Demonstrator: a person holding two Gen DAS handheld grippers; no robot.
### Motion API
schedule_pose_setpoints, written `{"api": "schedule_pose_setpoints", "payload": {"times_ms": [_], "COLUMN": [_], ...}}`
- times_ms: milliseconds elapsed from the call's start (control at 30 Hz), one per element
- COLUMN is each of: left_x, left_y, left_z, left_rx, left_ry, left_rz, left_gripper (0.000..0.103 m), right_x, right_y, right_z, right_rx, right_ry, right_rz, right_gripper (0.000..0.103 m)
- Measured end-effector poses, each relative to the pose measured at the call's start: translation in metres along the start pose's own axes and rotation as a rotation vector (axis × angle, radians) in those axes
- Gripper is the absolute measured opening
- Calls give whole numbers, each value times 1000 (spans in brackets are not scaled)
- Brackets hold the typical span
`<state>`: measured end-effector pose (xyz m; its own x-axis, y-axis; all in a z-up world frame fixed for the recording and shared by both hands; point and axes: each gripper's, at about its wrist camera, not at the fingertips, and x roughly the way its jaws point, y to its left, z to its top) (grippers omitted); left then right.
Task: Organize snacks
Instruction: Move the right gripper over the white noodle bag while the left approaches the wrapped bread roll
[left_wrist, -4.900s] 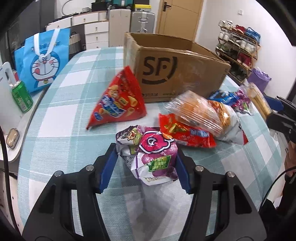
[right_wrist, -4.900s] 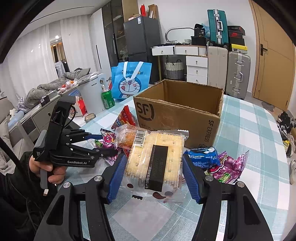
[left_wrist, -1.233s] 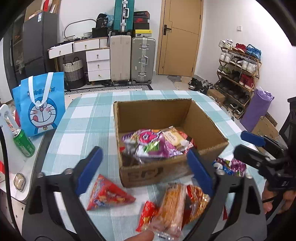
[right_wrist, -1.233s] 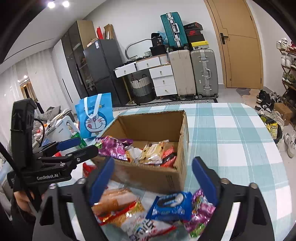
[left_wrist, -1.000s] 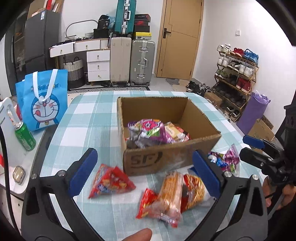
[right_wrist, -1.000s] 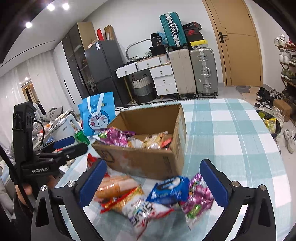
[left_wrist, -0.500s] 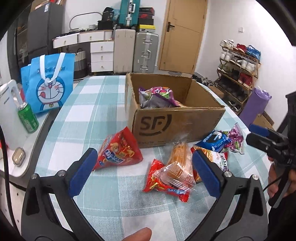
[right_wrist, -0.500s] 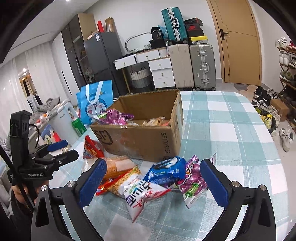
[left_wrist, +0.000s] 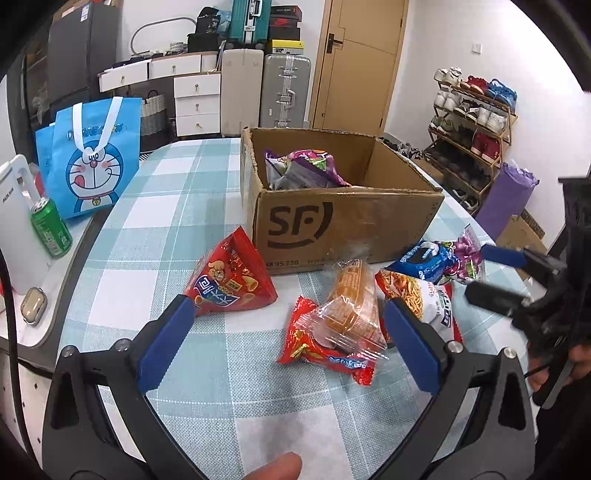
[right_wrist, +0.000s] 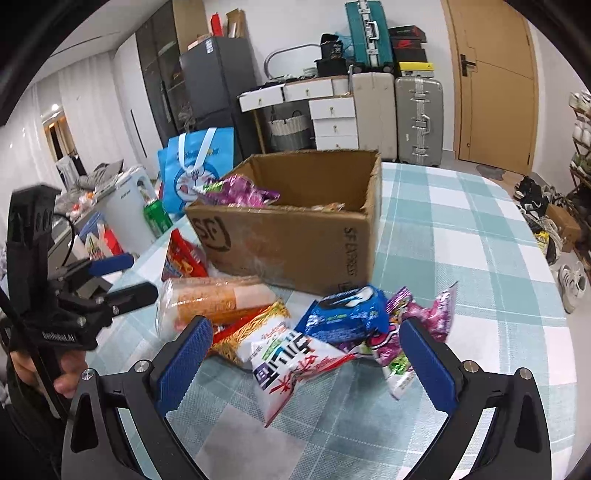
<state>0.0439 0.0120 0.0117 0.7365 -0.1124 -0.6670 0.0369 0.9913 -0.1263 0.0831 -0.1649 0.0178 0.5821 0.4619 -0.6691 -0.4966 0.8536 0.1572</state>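
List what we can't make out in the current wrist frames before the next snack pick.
- Cardboard box contents: in both views its front wall hides all but the purple bag on top.
- Red flat packet: left view, the clear orange pack covers its middle; right view shows only a sliver.
- Pink bag: partly under the blue packet.
- Print on the white noodle bag: too blurred to read.

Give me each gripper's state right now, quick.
Left gripper: open, holding nothing.
Right gripper: open, holding nothing.
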Motion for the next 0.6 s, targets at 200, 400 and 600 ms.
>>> {"api": "schedule_pose_setpoints", "payload": {"times_ms": [200, 400, 600], "left_x": [2, 7, 13], "left_y": [4, 1, -2], "left_z": [1, -1, -3], "left_rx": [-5, 11, 28], "left_ry": [6, 20, 34], "left_rz": [7, 5, 10], "left_gripper": [102, 102, 102], "right_x": [22, 43, 56], "right_y": [12, 24, 38], "right_z": [-8, -16, -21], "right_rx": [-26, -47, -83], "right_ry": [63, 116, 132], "right_rz": [1, -2, -52], "right_gripper": [102, 102, 102]}}
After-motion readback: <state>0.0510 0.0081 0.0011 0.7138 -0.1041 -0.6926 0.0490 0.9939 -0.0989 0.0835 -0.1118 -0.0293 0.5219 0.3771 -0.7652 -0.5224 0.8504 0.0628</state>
